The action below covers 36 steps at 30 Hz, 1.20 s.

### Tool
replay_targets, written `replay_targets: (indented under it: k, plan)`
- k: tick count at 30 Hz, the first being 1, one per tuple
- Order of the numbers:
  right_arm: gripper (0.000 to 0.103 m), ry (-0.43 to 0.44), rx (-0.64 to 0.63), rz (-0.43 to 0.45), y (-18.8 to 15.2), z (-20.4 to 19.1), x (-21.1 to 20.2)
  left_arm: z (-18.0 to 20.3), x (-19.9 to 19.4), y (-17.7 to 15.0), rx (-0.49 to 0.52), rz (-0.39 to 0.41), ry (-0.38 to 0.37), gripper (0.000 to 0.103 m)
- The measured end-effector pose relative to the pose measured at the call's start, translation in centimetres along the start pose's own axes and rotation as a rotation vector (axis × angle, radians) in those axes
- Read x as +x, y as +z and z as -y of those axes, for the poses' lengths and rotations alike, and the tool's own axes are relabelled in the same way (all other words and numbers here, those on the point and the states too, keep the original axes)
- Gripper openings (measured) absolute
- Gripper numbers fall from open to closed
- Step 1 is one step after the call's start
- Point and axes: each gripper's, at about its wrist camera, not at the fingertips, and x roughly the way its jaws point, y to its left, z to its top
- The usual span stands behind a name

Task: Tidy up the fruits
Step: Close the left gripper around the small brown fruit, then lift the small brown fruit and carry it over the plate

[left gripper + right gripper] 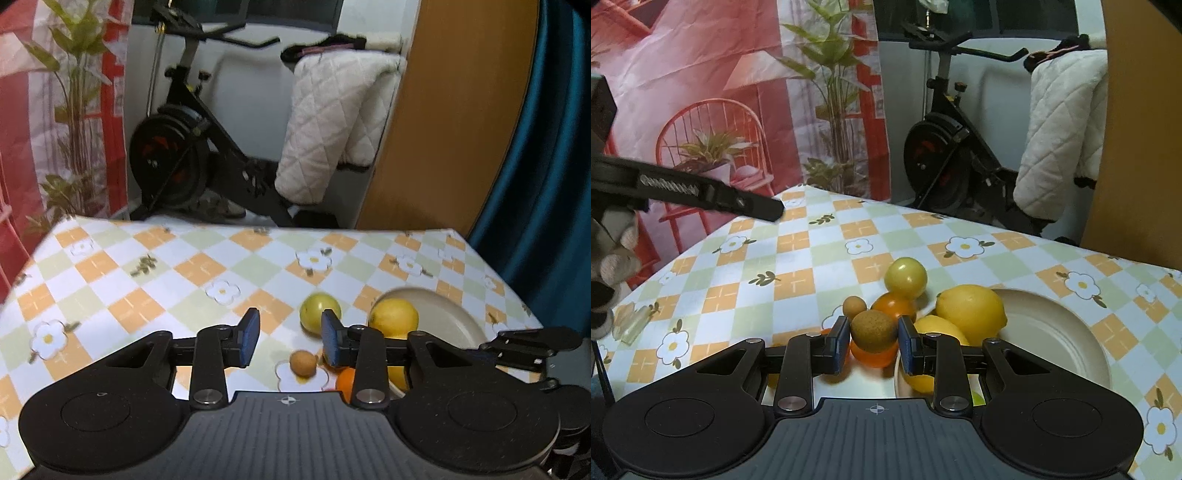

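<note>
In the right wrist view my right gripper [873, 338] is shut on a brown kiwi [874, 330], held above an orange fruit [873, 355]. Beyond it are a small brown fruit [854, 305], a second orange [894, 307] and a yellow-green apple [906, 278] on the table. Two lemons [971, 309] lie at the left rim of a cream plate [1052, 332]. In the left wrist view my left gripper [290, 338] is open and empty above the table, with the small brown fruit [303, 363] below between its fingers, the apple [319, 312] ahead and a lemon [394, 317] on the plate [454, 321].
The table has a checked flower-print cloth [798, 266]. An exercise bike [192, 147] and a quilted white cover [332, 125] stand beyond the far edge. My left gripper's arm [701, 192] shows at the left of the right wrist view.
</note>
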Motion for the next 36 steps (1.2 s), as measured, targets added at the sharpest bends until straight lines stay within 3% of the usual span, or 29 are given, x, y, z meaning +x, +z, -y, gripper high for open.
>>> replay_targets:
  k: [13, 36]
  plan:
    - [0.026, -0.020, 0.018, 0.002, -0.4, 1.4, 0.1, -0.8, 6.4, -1.6, -0.065, -0.116, -0.023, 0.032]
    - [0.026, -0.028, 0.067, -0.008, -1.7, 2.8, 0.5, -0.4, 9.7, -2.5, -0.044, -0.178, -0.013, 0.033]
